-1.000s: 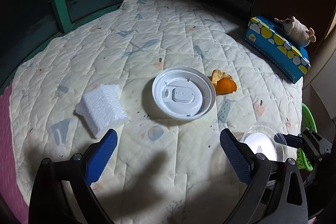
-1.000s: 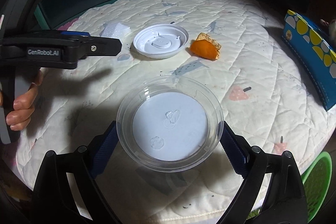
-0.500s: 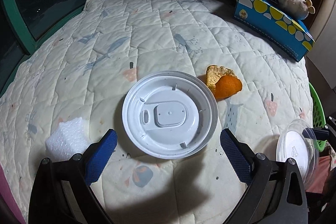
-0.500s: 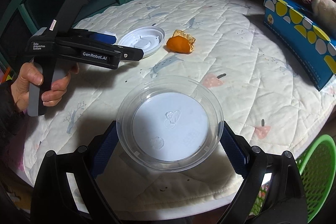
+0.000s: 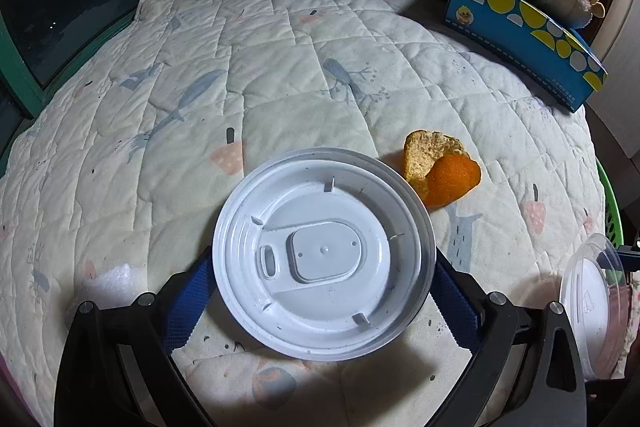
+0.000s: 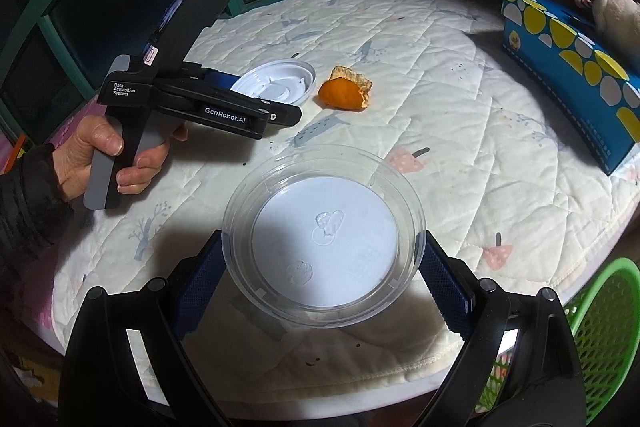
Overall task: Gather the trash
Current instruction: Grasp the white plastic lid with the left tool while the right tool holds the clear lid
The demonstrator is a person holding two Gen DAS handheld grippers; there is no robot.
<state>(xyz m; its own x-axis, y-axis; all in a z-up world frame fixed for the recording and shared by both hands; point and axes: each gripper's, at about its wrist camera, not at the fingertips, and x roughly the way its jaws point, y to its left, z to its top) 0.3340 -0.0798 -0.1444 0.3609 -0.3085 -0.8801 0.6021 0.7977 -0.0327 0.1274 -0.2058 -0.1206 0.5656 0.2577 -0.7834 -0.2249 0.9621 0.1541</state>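
Low over quilt, left gripper straddling white lid

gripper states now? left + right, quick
Left gripper: open, its fingers either side of the white lid; contact cannot be told.
Right gripper: shut on the clear lid.

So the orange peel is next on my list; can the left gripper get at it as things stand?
Probably not yet: the left gripper has its fingers around the white lid, so it is occupied. The orange peel itself lies uncovered just beyond the lid.
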